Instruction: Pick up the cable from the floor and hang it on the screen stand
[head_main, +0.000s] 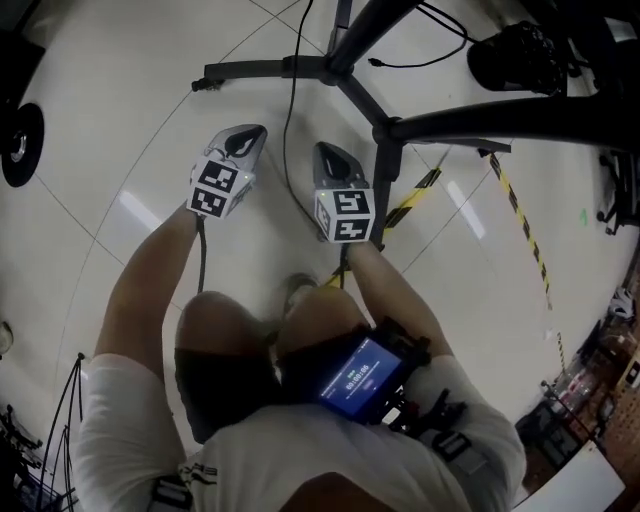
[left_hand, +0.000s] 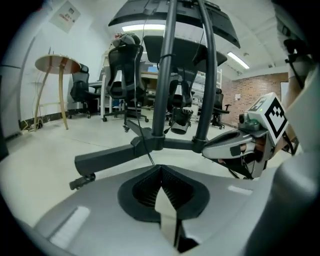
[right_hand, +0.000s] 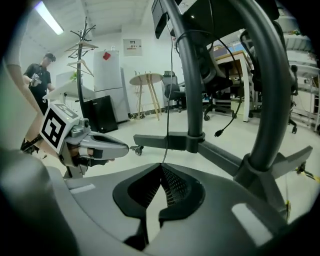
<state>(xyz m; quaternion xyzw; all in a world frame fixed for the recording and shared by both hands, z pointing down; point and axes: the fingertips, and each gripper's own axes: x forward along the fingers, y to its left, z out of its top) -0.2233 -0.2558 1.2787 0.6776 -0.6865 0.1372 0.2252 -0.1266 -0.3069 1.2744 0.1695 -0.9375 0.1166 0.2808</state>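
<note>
Jaws of the left gripper (head_main: 246, 138) and right gripper (head_main: 330, 152) are held pressed together, empty. The cable (head_main: 288, 150) is seen running between them, near the screen stand (head_main: 300, 70).

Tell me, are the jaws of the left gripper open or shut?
Shut: in its own view the left gripper has its two ribbed pads meeting at the tip, with nothing between them.

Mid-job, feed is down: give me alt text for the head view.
Both tongs shut and empty, the left gripper and right gripper hang low over the pale floor with the thin black cable running between them. The legs of the black screen stand spread just ahead; the person's knees show below.
</note>
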